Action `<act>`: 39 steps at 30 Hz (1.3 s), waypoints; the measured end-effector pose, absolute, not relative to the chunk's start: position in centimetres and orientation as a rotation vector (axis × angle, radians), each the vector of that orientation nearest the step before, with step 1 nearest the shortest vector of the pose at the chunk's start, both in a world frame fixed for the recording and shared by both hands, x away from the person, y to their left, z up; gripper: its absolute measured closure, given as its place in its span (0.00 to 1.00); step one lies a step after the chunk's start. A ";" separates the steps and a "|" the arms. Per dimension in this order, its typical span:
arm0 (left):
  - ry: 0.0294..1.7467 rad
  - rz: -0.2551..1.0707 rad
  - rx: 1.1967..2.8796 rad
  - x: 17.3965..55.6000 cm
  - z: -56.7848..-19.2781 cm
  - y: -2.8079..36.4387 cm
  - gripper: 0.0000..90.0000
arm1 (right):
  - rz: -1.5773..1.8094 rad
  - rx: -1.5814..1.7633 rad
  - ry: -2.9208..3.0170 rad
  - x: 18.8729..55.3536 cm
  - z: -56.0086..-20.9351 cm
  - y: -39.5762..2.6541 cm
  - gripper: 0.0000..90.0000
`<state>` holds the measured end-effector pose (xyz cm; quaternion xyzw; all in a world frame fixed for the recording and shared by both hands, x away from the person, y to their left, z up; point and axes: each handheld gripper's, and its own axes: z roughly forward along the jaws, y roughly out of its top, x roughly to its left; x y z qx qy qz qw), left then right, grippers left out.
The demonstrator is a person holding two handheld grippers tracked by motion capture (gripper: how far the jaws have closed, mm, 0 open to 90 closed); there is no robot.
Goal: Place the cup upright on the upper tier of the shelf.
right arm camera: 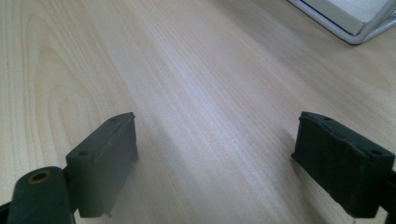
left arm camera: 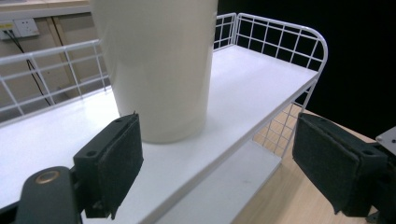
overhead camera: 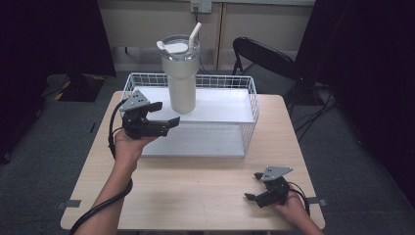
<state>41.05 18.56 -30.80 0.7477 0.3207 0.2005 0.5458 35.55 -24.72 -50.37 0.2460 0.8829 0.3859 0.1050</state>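
From the high view, one tall cream tumbler (overhead camera: 181, 73) with one lid and one bent straw (overhead camera: 195, 33) stands upright on the upper shelf of a single white wire rack (overhead camera: 249, 100) at the back of the wooden table (overhead camera: 195, 196); the left gripper (overhead camera: 164, 116) hovers just beside its lower body with jaws spread wide and nothing between them, while the right gripper (overhead camera: 250, 186) rests near the table's front right corner, well apart, also wide and empty; two grippers, one tumbler, one rack, one folding chair (overhead camera: 264, 61) behind. In the left gripper view, the tumbler (left arm camera: 159, 65) shows a smooth, glossy, rigid wall, probably slippery metal and fairly heavy if filled; its narrower base sits on the white shelf (left arm camera: 243, 79) and looks like the best place to grip, low on the straight lower section, squarely across, since a high grip could tip it and the straw offers no hold; the two black pads (left arm camera: 119, 158) stand apart on either side, not touching it. In the right gripper view, the jaws gape over bare wood (right arm camera: 210, 107), a corner of the rack (right arm camera: 355, 23) beyond.
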 end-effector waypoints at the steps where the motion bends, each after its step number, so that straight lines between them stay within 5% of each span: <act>1: 0.760 0.482 1.774 40.9 -30.9 18.7 0.18 | 1.137 0.725 2.602 35.6 -50.4 -24.7 0.14; 39: 0.840 0.424 1.797 37.0 -39.0 23.4 0.18 | 1.136 0.722 2.603 35.6 -50.4 -24.7 0.14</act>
